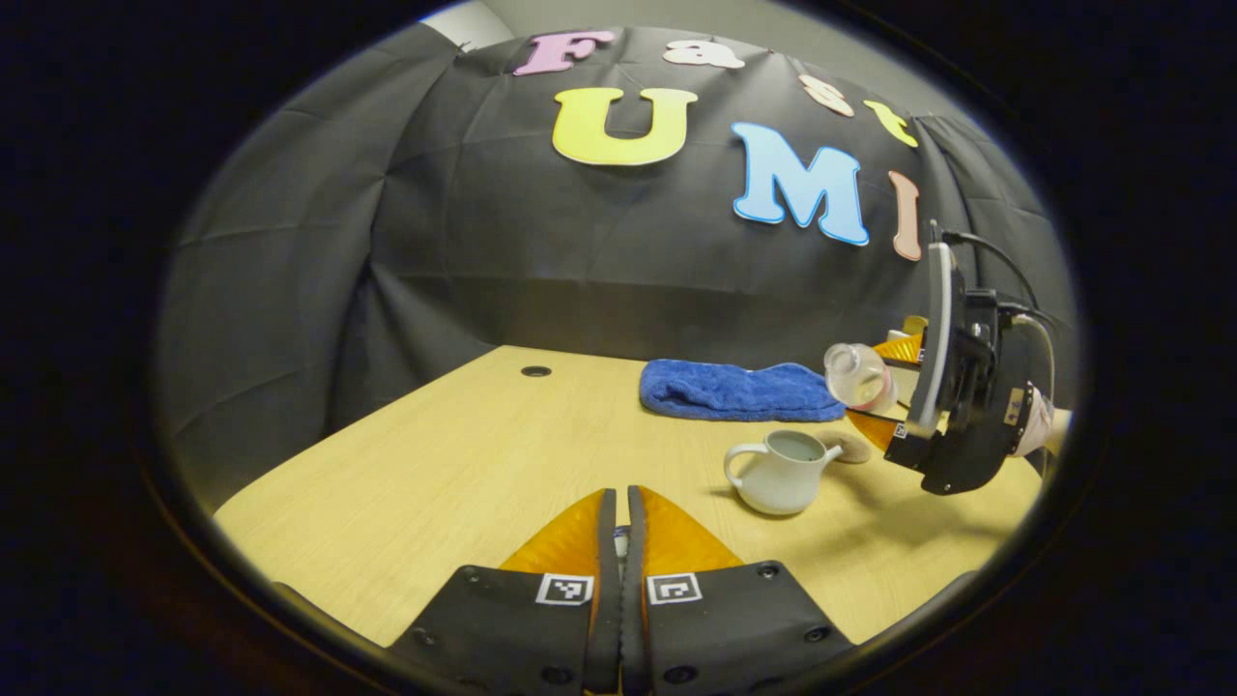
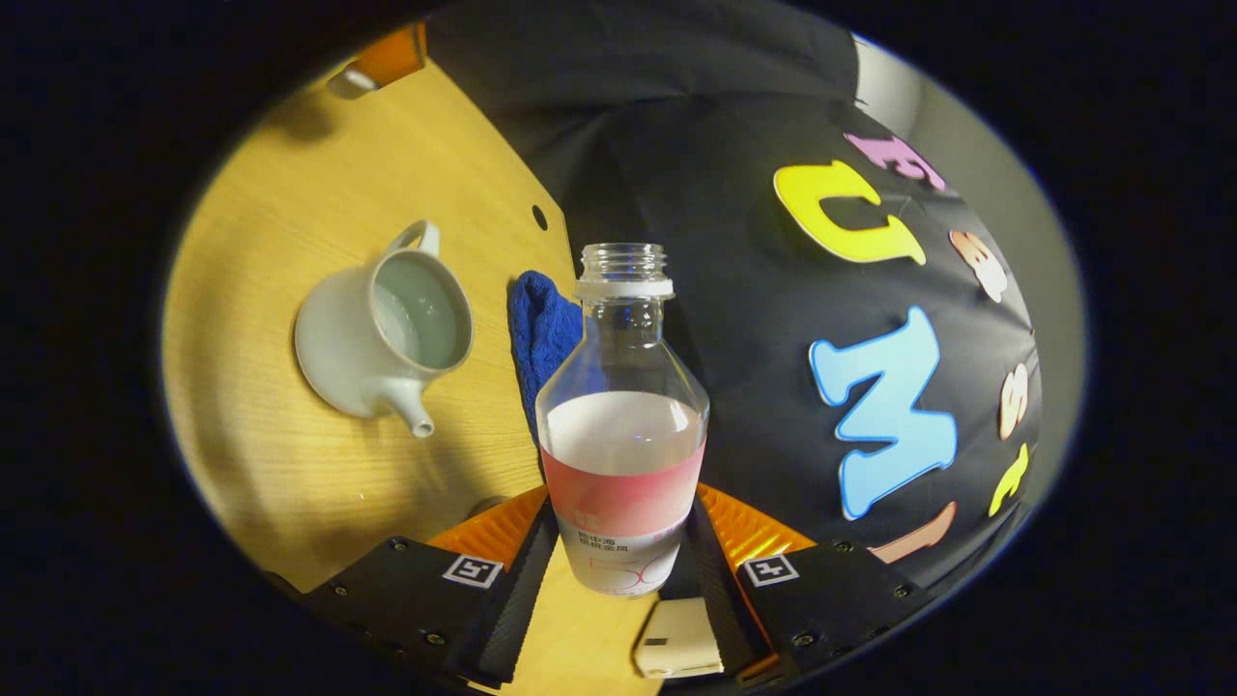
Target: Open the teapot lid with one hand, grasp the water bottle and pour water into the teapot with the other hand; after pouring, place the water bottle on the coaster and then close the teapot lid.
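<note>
The right gripper [image 2: 618, 570] is clamped on the lower body of the water bottle [image 2: 621, 425], one finger pressing each side at the label band. The bottle is uncapped, roughly half full of clear water, and tipped over on its side with the neck directed toward the teapot [image 2: 382, 333]. The mouth stands near the teapot, above it and not touching. No stream is visible at the mouth.

The teapot is white, open-topped, with water visible inside, and it stands on the wooden table [image 1: 464, 435]. The left gripper [image 1: 618, 541] has its fingers drawn together. A small pale object appears pinched between them. It may be the lid, but it is too hidden to tell.

Step in hand, by judgement: the pour, either at its end or paused. The next move calls for righting the bottle and setting it upright on the coaster [image 1: 852, 446], which lies just beside the teapot on its spout side. The lid then has to be returned over the teapot opening.

Count:
- one teapot
- one water bottle
- one coaster
- one blue towel [image 1: 739, 389], folded, lying behind the teapot toward the booth wall
- two grippers

A round hole [image 1: 535, 371] in the tabletop lies well apart from the teapot.
</note>
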Available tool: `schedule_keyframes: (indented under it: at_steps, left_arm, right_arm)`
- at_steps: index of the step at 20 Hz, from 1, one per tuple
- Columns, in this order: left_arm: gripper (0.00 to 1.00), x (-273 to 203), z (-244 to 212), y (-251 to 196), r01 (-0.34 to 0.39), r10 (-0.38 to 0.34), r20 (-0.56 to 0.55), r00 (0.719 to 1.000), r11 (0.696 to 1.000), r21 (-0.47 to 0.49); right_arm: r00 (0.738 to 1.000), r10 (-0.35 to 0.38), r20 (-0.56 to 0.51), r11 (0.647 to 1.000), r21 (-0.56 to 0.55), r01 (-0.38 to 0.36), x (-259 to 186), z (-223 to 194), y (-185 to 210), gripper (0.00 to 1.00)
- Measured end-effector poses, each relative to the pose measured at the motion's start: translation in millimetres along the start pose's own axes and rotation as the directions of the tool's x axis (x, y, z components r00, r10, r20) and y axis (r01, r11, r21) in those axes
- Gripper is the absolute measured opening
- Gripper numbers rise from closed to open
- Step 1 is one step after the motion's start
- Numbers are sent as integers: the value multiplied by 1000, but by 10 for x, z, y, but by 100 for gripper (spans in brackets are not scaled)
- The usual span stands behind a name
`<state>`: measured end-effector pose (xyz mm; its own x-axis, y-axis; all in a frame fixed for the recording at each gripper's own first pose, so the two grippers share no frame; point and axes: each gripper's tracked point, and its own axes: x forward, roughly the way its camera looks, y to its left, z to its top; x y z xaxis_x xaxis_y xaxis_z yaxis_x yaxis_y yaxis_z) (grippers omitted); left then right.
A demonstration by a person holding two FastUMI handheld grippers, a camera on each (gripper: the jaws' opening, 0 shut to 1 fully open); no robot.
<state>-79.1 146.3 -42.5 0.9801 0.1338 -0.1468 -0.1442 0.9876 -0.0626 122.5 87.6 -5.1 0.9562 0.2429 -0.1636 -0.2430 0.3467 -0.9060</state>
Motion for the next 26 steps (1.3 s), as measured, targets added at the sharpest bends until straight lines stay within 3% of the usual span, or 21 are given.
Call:
schedule_keyframes:
  at_steps: [2, 4, 7, 12, 19, 22, 24, 26]
  left_arm:
    - [6, -2, 4, -1, 0, 0, 0, 1000, 1000, -1]
    - [6, 1, 8, 5, -2, 1, 2, 1000, 1000, 1]
    - [6, 2, 21, 6, -3, 3, 4, 1000, 1000, -2]
    - [6, 10, 21, 14, -10, 10, 8, 1000, 1000, -2]
    - [6, 14, 13, 18, -18, 18, 7, 1000, 1000, -8]
    - [6, 12, 5, 15, -19, 19, 6, 1000, 1000, -11]
    - [6, 10, 7, 18, -20, 20, 5, 1000, 1000, -11]
    - [6, 12, 11, 21, -21, 21, 6, 1000, 1000, -11]
  right_arm:
    - [998, 57, -9, 986, 157, -55, 13, -40, 65, 76]
    - [995, 104, -9, 948, 302, -96, 59, -93, 100, 76]
    - [993, 121, -12, 895, 433, -104, 137, -152, 53, 76]
    - [987, 159, 7, 757, 641, -126, 230, -256, 120, 76]
    - [988, 155, 13, 594, 797, -104, 363, -408, -2, 76]
    - [984, 170, 45, 501, 856, -125, 418, -389, 26, 76]
    - [984, 172, 48, 474, 871, -126, 421, -391, 32, 75]
    - [984, 170, 48, 477, 870, -125, 416, -391, 34, 76]
